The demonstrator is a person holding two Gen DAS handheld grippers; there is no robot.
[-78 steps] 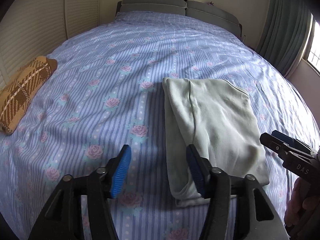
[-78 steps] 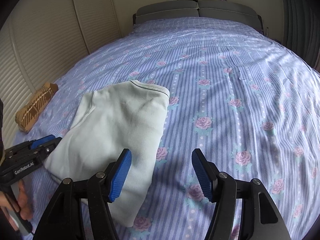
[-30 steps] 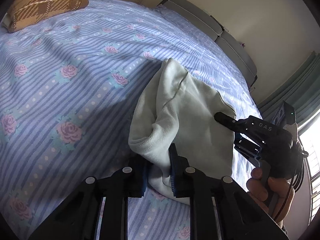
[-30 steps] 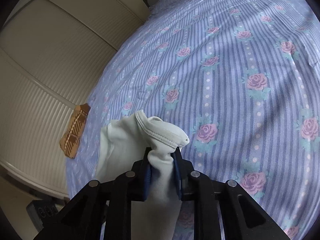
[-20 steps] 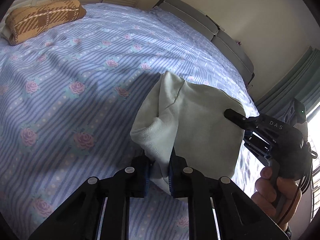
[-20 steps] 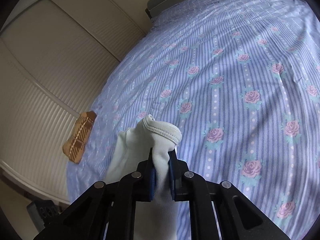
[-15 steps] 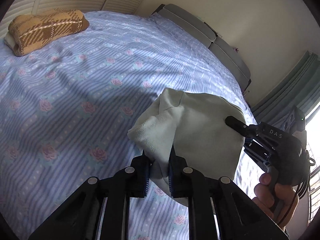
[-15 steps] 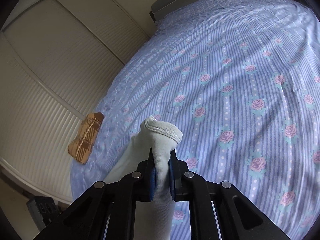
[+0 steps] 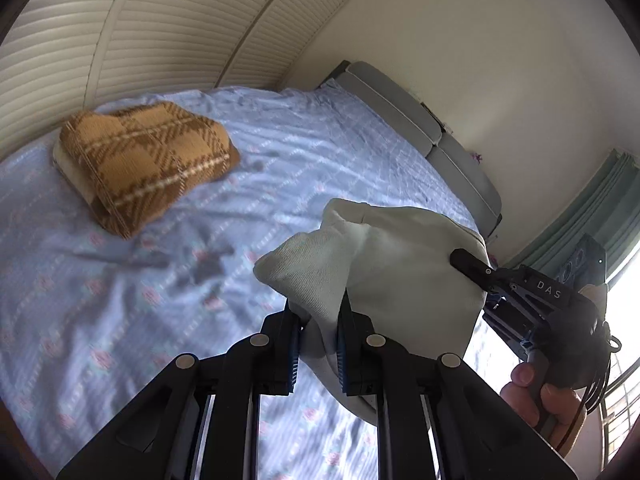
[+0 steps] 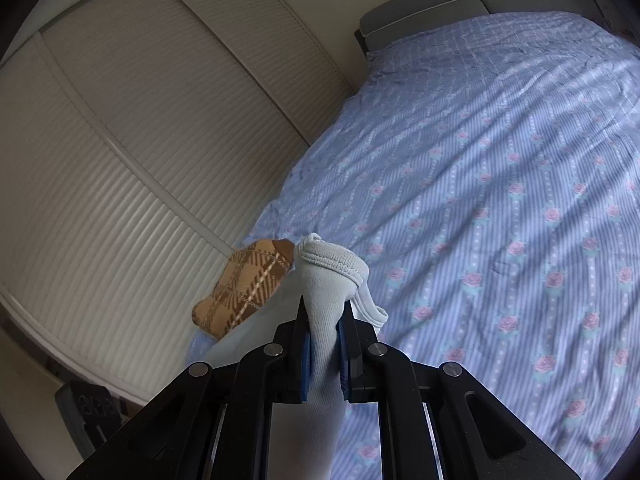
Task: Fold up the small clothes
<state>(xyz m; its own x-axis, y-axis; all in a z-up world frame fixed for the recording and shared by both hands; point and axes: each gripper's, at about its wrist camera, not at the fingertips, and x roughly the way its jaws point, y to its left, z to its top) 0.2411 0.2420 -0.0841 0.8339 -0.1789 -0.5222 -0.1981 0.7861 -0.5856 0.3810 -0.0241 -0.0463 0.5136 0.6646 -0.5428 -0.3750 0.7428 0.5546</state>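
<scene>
I held the folded pale-green knit garment (image 9: 400,276) clear above the blue rose-striped bedsheet (image 9: 120,300), left gripper (image 9: 318,344) and right gripper (image 10: 325,354) each clamped on one end, presumably so it kept its fold while travelling toward the folded brown plaid knit (image 9: 144,160).

We now hold the pale garment (image 9: 400,272) lifted off the bed (image 9: 120,280), both grippers clamped on it instead of gaping, the plaid bundle (image 9: 144,164) looming larger at ten o'clock.
</scene>
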